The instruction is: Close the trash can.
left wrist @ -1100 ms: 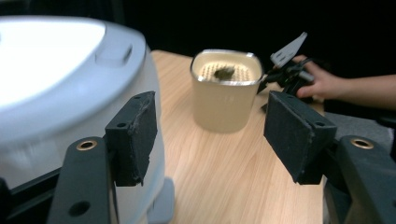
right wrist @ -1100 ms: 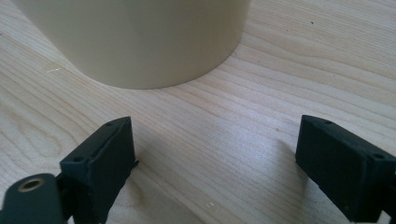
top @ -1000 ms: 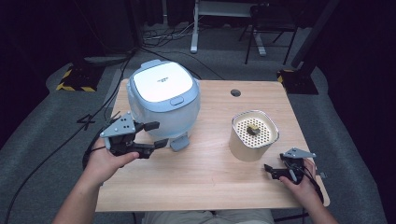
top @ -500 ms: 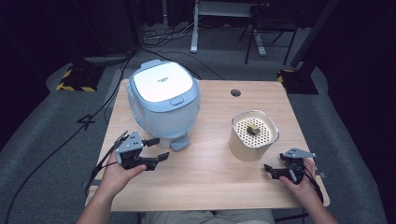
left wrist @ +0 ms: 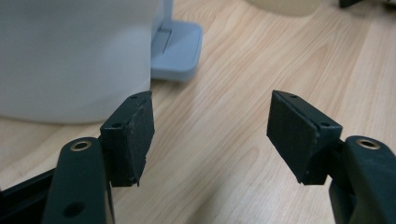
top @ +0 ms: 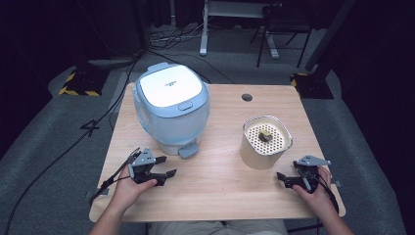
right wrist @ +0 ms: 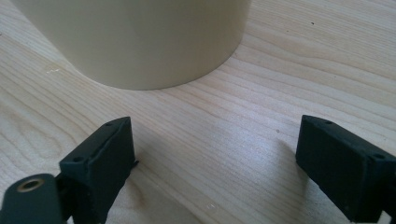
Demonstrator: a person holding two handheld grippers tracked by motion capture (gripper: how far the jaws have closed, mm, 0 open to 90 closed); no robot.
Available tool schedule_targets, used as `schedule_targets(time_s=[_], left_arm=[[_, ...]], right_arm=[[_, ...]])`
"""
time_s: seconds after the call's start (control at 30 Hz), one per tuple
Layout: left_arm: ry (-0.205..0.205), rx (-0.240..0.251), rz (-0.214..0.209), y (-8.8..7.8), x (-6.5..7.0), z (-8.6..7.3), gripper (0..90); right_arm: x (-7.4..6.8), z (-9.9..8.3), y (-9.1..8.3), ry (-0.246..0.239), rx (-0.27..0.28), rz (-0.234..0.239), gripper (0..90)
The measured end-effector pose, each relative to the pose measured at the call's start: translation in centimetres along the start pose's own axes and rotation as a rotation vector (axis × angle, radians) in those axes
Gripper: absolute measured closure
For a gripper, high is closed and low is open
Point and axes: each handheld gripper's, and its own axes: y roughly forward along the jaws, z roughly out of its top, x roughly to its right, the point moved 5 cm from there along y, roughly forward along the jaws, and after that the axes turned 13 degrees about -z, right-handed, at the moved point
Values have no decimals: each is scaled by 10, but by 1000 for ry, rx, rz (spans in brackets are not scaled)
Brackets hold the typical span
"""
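We see a pale wooden rectangular table on grey carpet. At our eleven o'clock lies a yellow-and-black striped floor block; at twelve stands a white metal desk frame.

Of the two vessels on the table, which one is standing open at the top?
The beige pot near the right gripper is open: its perforated insert shows inside the rim. The blue-and-white rice cooker by the left gripper has its lid down.
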Motion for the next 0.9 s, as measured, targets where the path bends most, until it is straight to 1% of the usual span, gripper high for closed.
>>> schedule_targets(time_s=[0.13, 0.23, 0.3, 0.47, 0.5, 0.6, 0.67, 0.73, 0.9], left_arm=[[-6, -52, 12, 6, -1, -7, 311], [-8, -70, 12, 9, 0, -10, 306], [0, -84, 21, 11, 0, -11, 302], [20, -133, 63, 14, -3, -17, 279], [26, -150, 70, 14, -4, -18, 272], [18, -184, 90, 15, -5, -20, 248], [22, -190, 82, 16, -5, -20, 224], [26, -196, 83, 16, -4, -20, 193], [26, -198, 84, 17, -4, -20, 181]], right_arm=[[0, 0, 0, 1, 0, 2, 118], [0, 0, 0, 0, 0, 0, 118], [0, 0, 0, 1, 0, 0, 118], [0, 0, 0, 1, 0, 0, 118], [0, 0, 0, 1, 0, 2, 118], [0, 0, 0, 1, 0, 2, 118], [0, 0, 0, 1, 0, 2, 118], [0, 0, 0, 0, 0, 1, 118], [0, 0, 0, 0, 0, 1, 118]])
